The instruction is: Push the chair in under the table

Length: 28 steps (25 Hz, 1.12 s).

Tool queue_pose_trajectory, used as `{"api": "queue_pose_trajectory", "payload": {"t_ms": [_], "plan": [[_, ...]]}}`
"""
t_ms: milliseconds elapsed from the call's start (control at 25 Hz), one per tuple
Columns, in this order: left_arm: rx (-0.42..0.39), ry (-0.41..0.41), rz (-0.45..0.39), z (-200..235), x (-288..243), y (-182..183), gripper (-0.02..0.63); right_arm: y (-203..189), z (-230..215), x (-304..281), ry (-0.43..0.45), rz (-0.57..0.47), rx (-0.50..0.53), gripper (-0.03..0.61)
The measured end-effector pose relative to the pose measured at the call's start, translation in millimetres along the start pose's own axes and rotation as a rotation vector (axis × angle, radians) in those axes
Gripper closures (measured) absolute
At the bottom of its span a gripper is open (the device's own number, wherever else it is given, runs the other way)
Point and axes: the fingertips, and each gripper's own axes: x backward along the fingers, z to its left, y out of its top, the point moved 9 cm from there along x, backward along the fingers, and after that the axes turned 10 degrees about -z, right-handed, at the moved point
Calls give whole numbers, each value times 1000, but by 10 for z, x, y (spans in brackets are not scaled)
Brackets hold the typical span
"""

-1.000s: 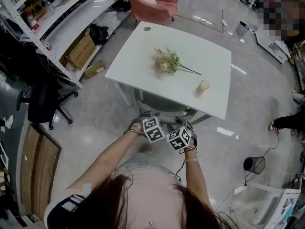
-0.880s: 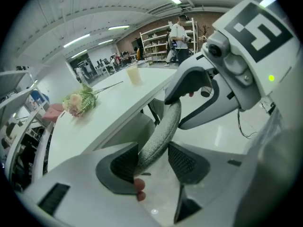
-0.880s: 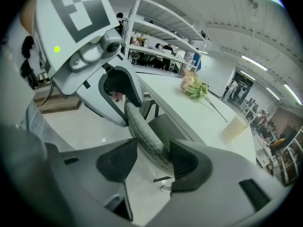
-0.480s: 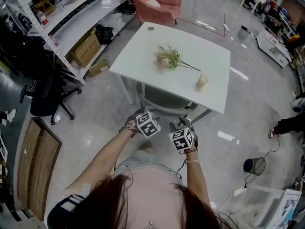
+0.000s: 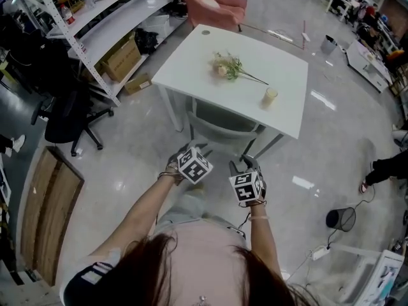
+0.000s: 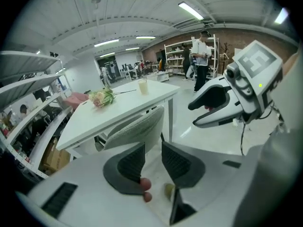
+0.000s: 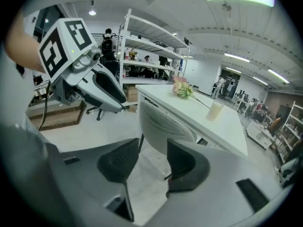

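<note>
The grey chair (image 5: 223,125) stands tucked under the near edge of the white table (image 5: 191,69), only its curved back showing; the back also shows in the left gripper view (image 6: 135,129) and the right gripper view (image 7: 165,122). Both grippers hang side by side in front of the person, a short way back from the chair and touching nothing. My left gripper (image 6: 152,148) has just been closing its jaws; a narrow gap is left with nothing in it, only floor and chair beyond. My right gripper (image 7: 152,157) is open and empty. From the head view, their marker cubes (image 5: 193,164) hide the jaws.
A flower sprig (image 5: 228,67) and a pale cup (image 5: 270,96) lie on the table. A pink armchair (image 5: 213,5) stands beyond it. At left are metal shelves (image 5: 95,24), a cardboard box (image 5: 121,59) and a black office chair (image 5: 67,116). A black wastebasket (image 5: 341,220) stands at right.
Both grippers have drawn back from the chair toward the person and risen a little. The chair and table now sit farther from them.
</note>
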Motion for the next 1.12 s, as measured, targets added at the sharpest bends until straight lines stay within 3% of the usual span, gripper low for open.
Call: {"api": "queue_pose_trajectory", "payload": {"t_ms": [240, 560, 1120], "plan": [[73, 61, -65, -379, 392, 55, 524, 45, 127, 455, -18, -81, -35, 400], [162, 80, -126, -763, 836, 119, 532, 139, 263, 915, -65, -138, -37, 434], [237, 151, -263, -1175, 1512, 303, 560, 173, 435, 1598, -79, -269, -73, 485]]}}
